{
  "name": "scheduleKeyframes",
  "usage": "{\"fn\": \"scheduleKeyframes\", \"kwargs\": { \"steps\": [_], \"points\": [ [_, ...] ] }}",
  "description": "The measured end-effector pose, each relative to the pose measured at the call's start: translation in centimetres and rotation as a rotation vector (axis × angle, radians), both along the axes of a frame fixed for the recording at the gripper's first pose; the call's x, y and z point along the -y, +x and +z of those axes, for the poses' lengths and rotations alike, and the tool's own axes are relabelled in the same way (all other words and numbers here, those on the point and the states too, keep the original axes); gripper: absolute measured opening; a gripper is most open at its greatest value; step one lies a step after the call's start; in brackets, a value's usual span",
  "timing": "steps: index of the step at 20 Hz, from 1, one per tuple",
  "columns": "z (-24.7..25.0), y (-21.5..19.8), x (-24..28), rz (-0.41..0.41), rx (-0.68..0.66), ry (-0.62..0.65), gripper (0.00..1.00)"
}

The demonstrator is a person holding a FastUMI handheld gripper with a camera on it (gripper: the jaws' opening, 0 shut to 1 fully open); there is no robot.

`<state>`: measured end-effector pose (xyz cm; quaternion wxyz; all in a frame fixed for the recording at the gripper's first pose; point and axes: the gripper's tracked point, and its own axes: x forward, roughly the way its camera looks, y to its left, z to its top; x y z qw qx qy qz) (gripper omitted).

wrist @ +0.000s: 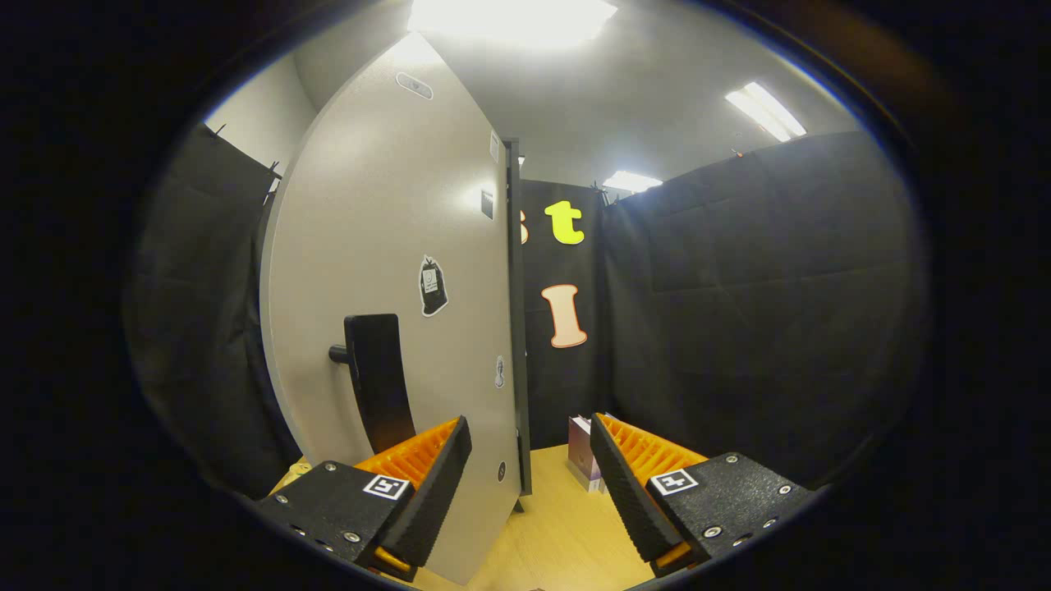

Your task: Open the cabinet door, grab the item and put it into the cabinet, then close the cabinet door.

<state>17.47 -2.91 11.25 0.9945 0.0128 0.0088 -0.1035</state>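
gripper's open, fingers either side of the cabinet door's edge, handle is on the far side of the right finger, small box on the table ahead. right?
One slip: the gripper view shows the dark handle beyond the left finger, not the right. The rest holds: the gripper is open around the cabinet door edge, and the small box stands on the table ahead.

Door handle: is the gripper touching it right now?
Apart. Gripper view: the open gripper grips nothing, and the door handle stands beyond the left finger.

The cabinet door [394, 271] stands swung out, its free edge reaching between the spread fingers of the gripper [530, 484] — it blocks the whole left side, its dark handle [379, 382] jutting out. Right of the edge, bare tabletop [558, 533] lies open — a small box [585, 460] stands beyond the right finger.
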Motion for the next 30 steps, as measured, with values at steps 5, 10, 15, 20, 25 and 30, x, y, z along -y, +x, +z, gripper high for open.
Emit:
{"fn": "scheduleKeyframes", "kwargs": {
  "steps": [5, 10, 15, 20, 25, 30],
  "points": [
    [-0.4, 1.6, -2.4, 0.056, -0.010, 0.006, 0.91],
    [-0.5, 3.1, -6.1, 0.118, -0.024, 0.010, 0.91],
    [-1.1, 5.7, -10.4, 0.202, -0.039, -0.020, 0.92],
    [-1.7, 7.3, -14.3, 0.271, -0.039, -0.016, 0.92],
    [-1.8, 6.4, -14.6, 0.290, -0.032, 0.026, 0.92],
    [-1.2, 3.5, -12.3, 0.276, -0.023, 0.032, 0.92]
  ]
}}
